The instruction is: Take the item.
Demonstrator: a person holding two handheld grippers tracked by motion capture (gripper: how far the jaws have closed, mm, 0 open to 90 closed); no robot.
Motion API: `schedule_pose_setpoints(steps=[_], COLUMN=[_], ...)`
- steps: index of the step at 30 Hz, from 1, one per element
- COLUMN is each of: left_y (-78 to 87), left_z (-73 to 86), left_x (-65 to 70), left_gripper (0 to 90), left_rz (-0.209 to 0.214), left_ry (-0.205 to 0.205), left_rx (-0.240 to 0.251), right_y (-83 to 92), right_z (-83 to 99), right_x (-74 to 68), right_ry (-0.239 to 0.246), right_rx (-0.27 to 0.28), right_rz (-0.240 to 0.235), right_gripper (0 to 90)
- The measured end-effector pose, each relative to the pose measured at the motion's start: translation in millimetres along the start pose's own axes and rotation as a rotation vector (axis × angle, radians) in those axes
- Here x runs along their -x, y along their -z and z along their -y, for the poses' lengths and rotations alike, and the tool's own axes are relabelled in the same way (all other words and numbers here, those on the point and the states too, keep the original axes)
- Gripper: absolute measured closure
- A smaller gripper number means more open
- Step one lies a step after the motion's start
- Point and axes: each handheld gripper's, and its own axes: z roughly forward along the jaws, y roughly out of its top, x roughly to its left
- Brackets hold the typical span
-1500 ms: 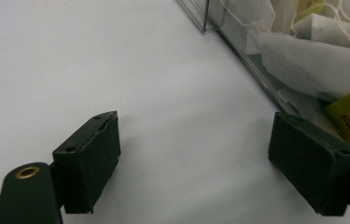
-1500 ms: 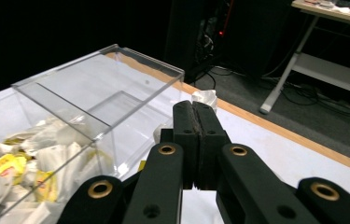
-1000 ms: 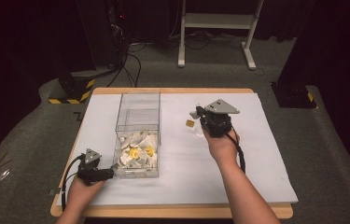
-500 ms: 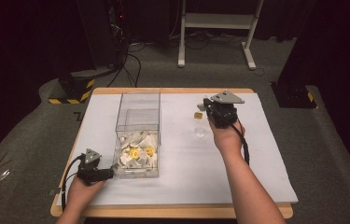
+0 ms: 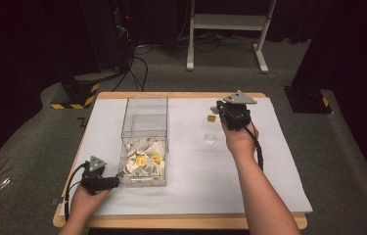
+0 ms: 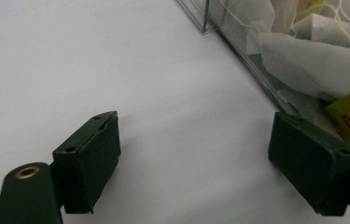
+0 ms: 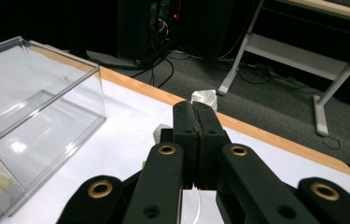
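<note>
A clear plastic box [image 5: 144,100] stands left of the table's middle, and several white tea bags with yellow tags [image 5: 144,159] lie in its near end. My right gripper [image 5: 218,111] hovers right of the box with its jaws shut on a tea bag. White paper [image 7: 204,98] peeks past the closed tips of that gripper [image 7: 199,109]. A small yellow tag [image 5: 211,118] hangs beside the jaws, and a pale bag [image 5: 210,138] shows just below it. My left gripper [image 5: 115,182] rests open on the sheet at the box's near left corner, nothing between its pads [image 6: 193,172].
A white sheet [image 5: 195,196] covers the wooden table. The box's transparent wall [image 7: 46,93] rises to the left of the right gripper. Behind the table stand a black-and-yellow block [image 5: 76,93], floor cables and a white stand [image 5: 230,29].
My right gripper has carried the tea bag a little to the right and farther back, away from the box. The left gripper has stayed put.
</note>
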Motion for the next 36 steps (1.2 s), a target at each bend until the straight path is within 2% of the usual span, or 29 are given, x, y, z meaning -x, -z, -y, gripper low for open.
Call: schedule_pose_setpoints(steps=[10,21,28,32,36], left_y=[0.1,0.1,0.1,0.1,0.1], left_z=[-0.1,0.0,0.0,0.0,-0.1], left_x=[-0.3,0.0,-0.2,0.0,-0.2], left_gripper=[16.8,16.8,16.8,16.8,16.8], left_rz=[-0.001,0.0,0.0,0.0,0.0], left_ry=[-0.004,-0.001,-0.002,-0.001,-0.003], left_rx=[-0.001,-0.001,-0.001,-0.001,-0.001], right_y=[-13.6,-29.2,-34.9,-38.7,-39.8], right_z=[9.4,22.5,25.6,29.2,33.2], right_x=[-0.9,-5.6,-9.1,-9.9,-9.9], right_ry=[-0.005,0.017,0.028,0.02,0.017], right_rx=[-0.048,-0.111,-0.131,-0.152,-0.151], right_rz=[0.009,0.01,0.007,0.008,0.007], right_gripper=[89.2,89.1,89.0,89.0,89.0])
